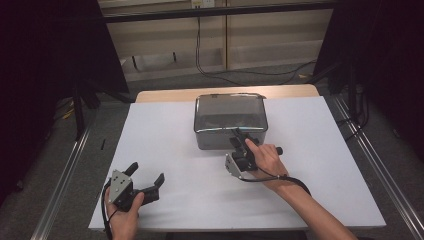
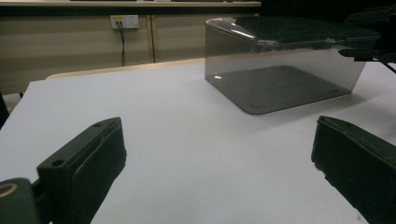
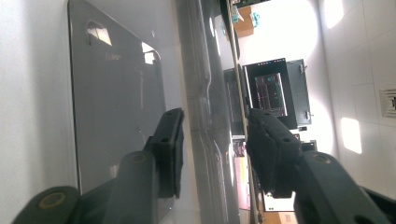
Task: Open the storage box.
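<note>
box lid (image 1: 229, 111) edge sits between right gripper (image 1: 239, 139) jaws.

The box (image 1: 229, 121) sat on the table (image 1: 165, 140) toward its far edge, the right gripper (image 1: 240, 141) at its near rim, the left gripper (image 1: 148, 176) well apart near the front left.

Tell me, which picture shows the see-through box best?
The high view: the whole see-through box sits on the white board, right tongs at its front rim. The left gripper view gives its side and lid from low down; the right gripper view, a close sideways stretch of rim.
</note>
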Tool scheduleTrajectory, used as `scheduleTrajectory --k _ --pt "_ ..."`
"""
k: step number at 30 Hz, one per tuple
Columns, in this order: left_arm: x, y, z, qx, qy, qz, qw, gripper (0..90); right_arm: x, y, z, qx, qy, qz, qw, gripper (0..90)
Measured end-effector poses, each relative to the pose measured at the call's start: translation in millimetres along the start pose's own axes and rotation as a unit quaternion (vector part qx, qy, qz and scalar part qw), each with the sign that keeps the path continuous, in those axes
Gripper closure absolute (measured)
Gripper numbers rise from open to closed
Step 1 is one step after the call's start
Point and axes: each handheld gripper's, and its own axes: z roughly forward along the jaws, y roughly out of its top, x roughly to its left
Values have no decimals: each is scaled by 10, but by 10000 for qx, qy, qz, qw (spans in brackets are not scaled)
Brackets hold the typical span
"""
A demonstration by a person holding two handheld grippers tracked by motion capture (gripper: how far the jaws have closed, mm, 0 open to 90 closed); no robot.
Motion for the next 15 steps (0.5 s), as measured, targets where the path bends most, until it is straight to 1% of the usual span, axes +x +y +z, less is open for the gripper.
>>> scheduleTrajectory --k 4,7,9,14,15 --pt "2 0 1 26 3 55 10000 29 16 11 21 41 -1 -69 10000 636" --pt "3 -1 -2 27 11 35 10000 29 26 8 37 61 40 0 10000 675" --pt "2 -1 0 10 9 4 10000 30 32 3 49 79 22 -53 10000 691" --pt "7 2 -5 5 37 27 10000 30 31 5 38 101 0 -78 9999 730" --pt "9 2 -7 16 28 28 10000 30 33 4 41 84 -10 -119 9999 736"
